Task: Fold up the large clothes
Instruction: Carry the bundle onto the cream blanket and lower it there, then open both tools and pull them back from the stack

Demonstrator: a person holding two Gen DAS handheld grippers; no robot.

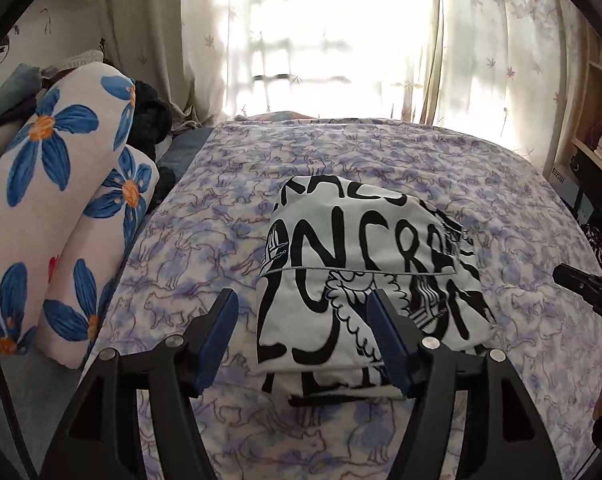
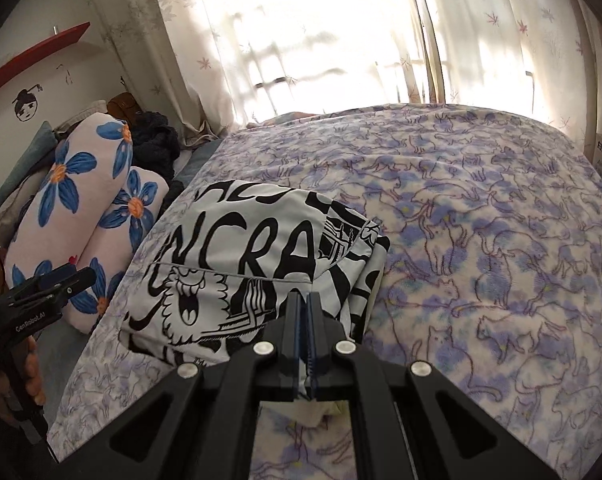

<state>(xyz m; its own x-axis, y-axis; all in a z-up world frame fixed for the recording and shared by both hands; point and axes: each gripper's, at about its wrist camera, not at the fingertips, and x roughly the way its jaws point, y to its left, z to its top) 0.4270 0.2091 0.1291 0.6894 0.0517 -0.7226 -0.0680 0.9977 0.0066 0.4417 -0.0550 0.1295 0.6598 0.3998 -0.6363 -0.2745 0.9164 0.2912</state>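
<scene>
A white garment with bold black lettering (image 1: 365, 280) lies folded into a compact rectangle on the bed. In the left wrist view my left gripper (image 1: 303, 300) hovers above its near left part, jaws open, blue pads (image 1: 221, 320) apart with nothing between them. My right gripper (image 2: 305, 296) is shut, pads pressed together over the near right edge of the garment (image 2: 237, 256), with no cloth visible between them. Each gripper shows in the other's view: the right gripper (image 1: 581, 284) at the right edge, the left gripper (image 2: 49, 284) at the left edge, held by a hand (image 2: 29, 364).
The bed is covered by a purple cat-print blanket (image 1: 381, 152). Two rolled pillows with blue flowers (image 1: 61, 200) and dark clothes (image 1: 153, 116) lie along the left side. Sheer curtains (image 1: 321, 32) hang behind the bed. A wooden shelf (image 1: 597, 120) stands at the right.
</scene>
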